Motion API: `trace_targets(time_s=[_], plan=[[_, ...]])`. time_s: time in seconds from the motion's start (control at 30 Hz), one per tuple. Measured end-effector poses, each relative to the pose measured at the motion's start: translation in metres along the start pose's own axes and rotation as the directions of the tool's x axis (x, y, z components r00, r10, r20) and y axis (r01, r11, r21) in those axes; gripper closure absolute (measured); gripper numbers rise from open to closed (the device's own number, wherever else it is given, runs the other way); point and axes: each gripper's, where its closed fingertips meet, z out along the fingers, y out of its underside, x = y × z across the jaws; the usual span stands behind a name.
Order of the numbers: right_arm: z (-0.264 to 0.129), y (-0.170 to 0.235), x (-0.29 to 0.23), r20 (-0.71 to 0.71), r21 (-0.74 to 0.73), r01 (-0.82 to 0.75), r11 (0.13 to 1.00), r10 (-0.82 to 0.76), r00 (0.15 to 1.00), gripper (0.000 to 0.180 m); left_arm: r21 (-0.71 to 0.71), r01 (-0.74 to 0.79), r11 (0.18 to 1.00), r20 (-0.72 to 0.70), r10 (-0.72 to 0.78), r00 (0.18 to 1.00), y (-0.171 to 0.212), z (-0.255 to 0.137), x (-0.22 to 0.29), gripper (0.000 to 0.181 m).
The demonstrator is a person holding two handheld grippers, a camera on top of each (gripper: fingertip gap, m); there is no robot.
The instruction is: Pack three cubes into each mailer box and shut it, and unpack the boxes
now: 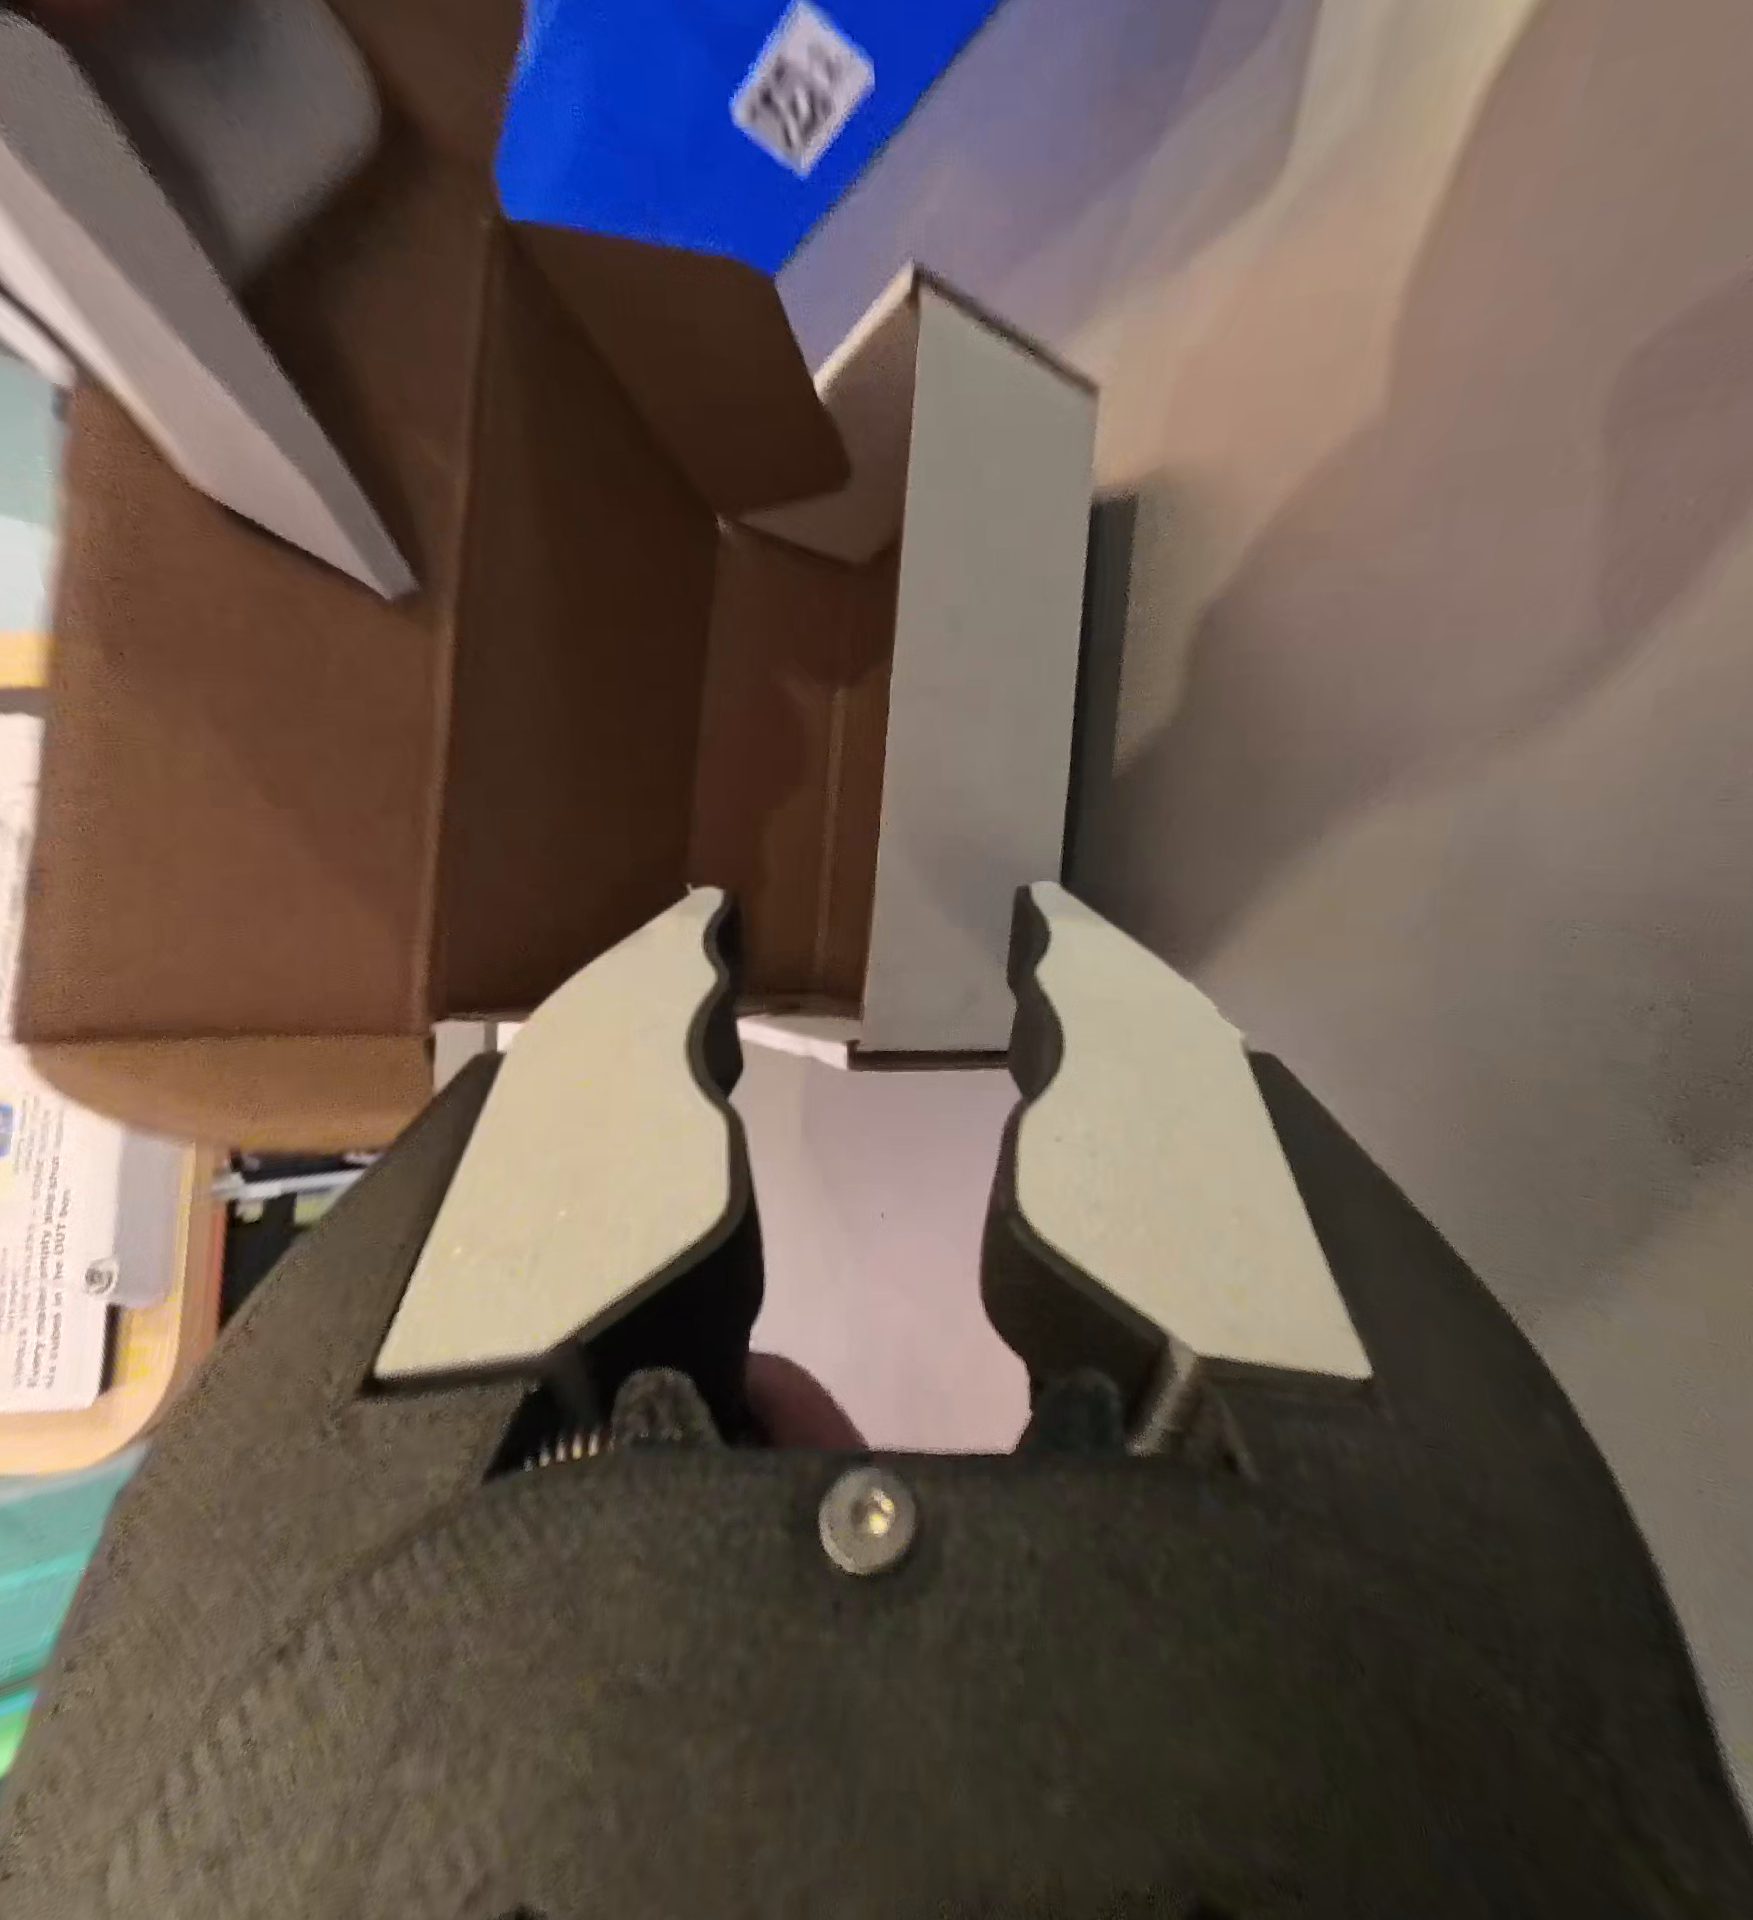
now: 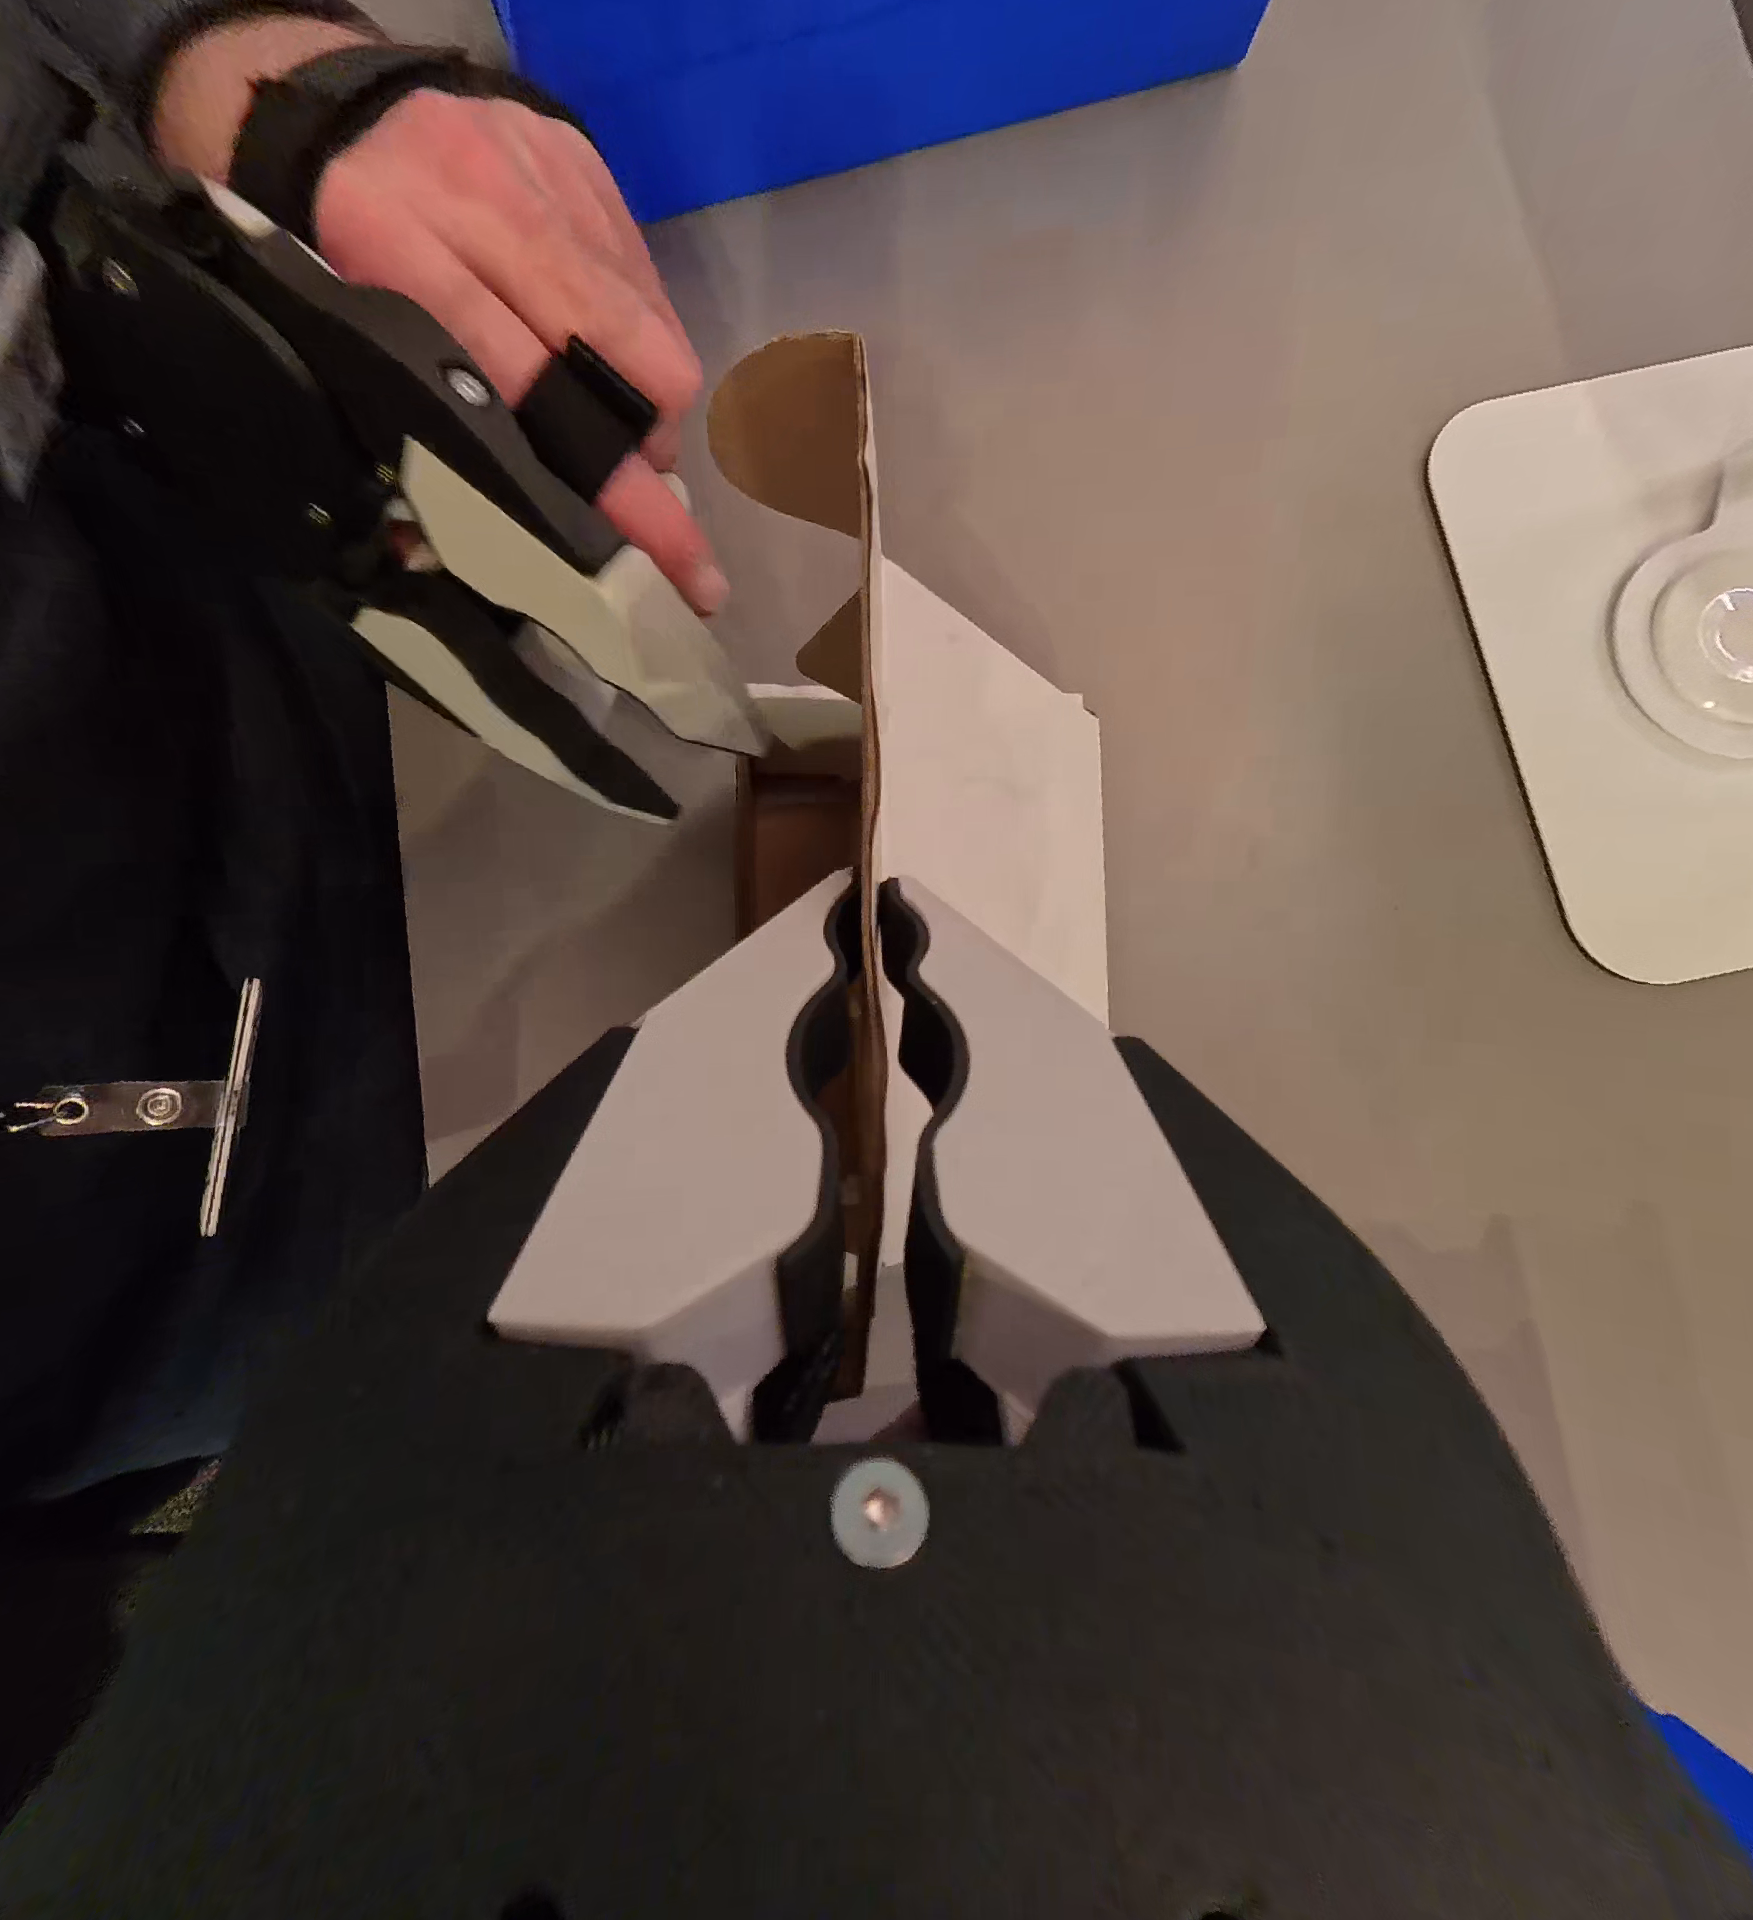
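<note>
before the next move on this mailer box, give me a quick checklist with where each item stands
1. Right gripper clamped on the lid: ok, jaws shut on the upright cardboard panel.
2. Left gripper free: ok, jaws open, nothing between them.
3. Left gripper at the mailer box: ok, its tips sit at the near rim, one side wall lined up between them.
4. Box interior visible: ok, brown inside is exposed.
5. Cubes in the box: cannot tell; none show in the part visible, but the floor is partly hidden.
6. Space around the box on the table: ok, the blue bin and white stand base sit apart.
</note>
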Motion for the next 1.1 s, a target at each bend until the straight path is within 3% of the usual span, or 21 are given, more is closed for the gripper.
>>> trace_targets(time_s=[0.13, 0.33, 0.57, 0.67, 0.83, 0.97, 1.0, 1.1], plan=[[-0.003, -0.003, 0.002, -0.002, 0.009, -0.008, 1.000, 0.008, 1.000, 0.180, -0.146, -0.038, 0.989, -0.104, 0.022, 0.994, 0.024, 0.019, 0.023, 0.143], [-0.018, -0.018, 0.040, -0.148, 0.009, 0.035, 0.999, -0.034, 0.988, 0.180, -0.172, -0.026, 0.985, -0.086, 0.011, 0.996, 0.025, 0.020, 0.023, 0.165], [0.001, -0.007, 0.122, -0.456, -0.295, 0.225, 0.928, -0.344, 0.821, 0.180, -0.186, -0.004, 0.982, -0.102, -0.015, 0.995, 0.022, 0.017, 0.027, 0.167], [0.028, 0.007, 0.143, -0.464, -0.405, 0.276, 0.872, -0.456, 0.759, 0.180, -0.187, 0.006, 0.982, -0.108, -0.027, 0.994, 0.018, 0.015, 0.030, 0.167], [0.064, 0.032, 0.163, -0.449, -0.480, 0.237, 0.844, -0.469, 0.761, 0.168, -0.191, 0.028, 0.981, -0.111, -0.050, 0.993, 0.015, 0.014, 0.032, 0.168], [0.069, 0.016, 0.146, -0.427, -0.271, 0.166, 0.948, -0.273, 0.862, 0.137, -0.200, 0.052, 0.978, -0.117, -0.077, 0.990, 0.014, 0.014, 0.032, 0.169], [0.063, 0.009, 0.141, -0.421, -0.207, 0.140, 0.968, -0.217, 0.881, 0.124, -0.202, 0.059, 0.978, -0.120, -0.084, 0.989, 0.014, 0.014, 0.032, 0.169], [0.030, -0.011, 0.129, -0.449, -0.094, 0.121, 0.988, -0.150, 0.881, 0.111, -0.210, 0.080, 0.974, -0.134, -0.110, 0.985, 0.014, 0.014, 0.032, 0.170]])
